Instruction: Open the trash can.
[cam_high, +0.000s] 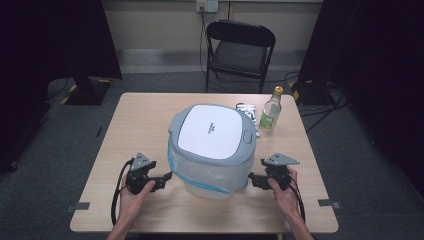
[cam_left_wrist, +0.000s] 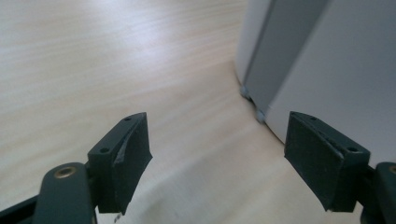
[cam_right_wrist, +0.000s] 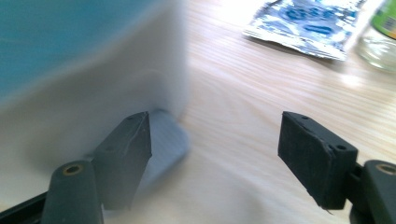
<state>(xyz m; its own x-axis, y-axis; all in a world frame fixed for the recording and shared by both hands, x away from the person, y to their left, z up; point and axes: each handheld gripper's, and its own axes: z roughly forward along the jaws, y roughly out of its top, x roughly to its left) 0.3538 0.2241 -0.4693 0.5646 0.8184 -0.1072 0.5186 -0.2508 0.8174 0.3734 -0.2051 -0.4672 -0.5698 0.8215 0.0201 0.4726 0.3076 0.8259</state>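
Bin (cam_high: 212, 150): bulky, light, rigid plastic; liner slippery
Hold: opposite lower walls
Left claw (cam_high: 168, 177): released
Right claw (cam_high: 251, 178): released

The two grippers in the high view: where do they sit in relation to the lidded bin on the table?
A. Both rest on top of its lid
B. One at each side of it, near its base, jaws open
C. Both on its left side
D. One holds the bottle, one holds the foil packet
B: the left gripper and right gripper flank the bin low down, jaws spread with nothing between them.
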